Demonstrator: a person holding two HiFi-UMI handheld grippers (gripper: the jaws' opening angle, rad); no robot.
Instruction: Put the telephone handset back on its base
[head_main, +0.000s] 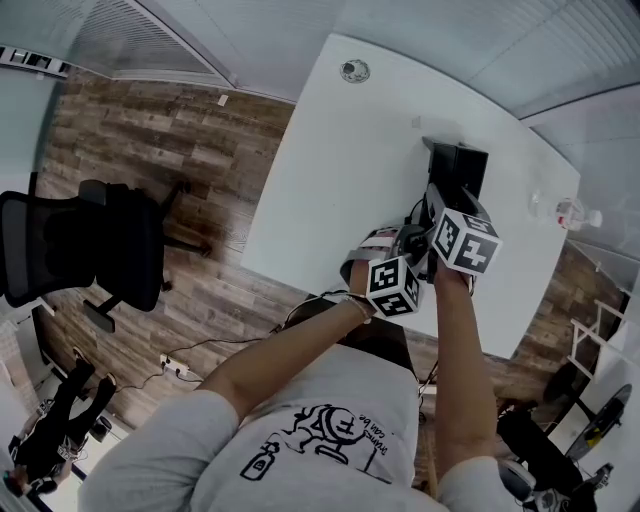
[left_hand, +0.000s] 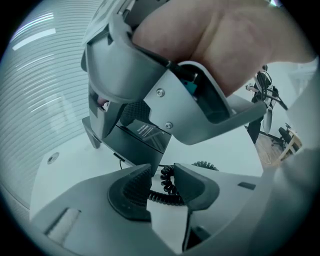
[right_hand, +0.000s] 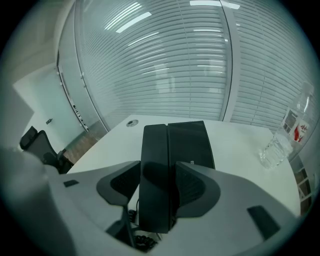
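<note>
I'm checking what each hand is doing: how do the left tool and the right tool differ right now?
The left tool has its jaws apart around the thin coiled cord, which looks unpinched; the right tool is shut on the broad black handset. In the head view the left tool sits nearer the person, the right tool further over the table. Both point down towards the telephone base.

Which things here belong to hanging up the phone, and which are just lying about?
Job: handset in the right claw; base; coiled cord at the left claw.
Lying about: water bottle; office chair.
</note>
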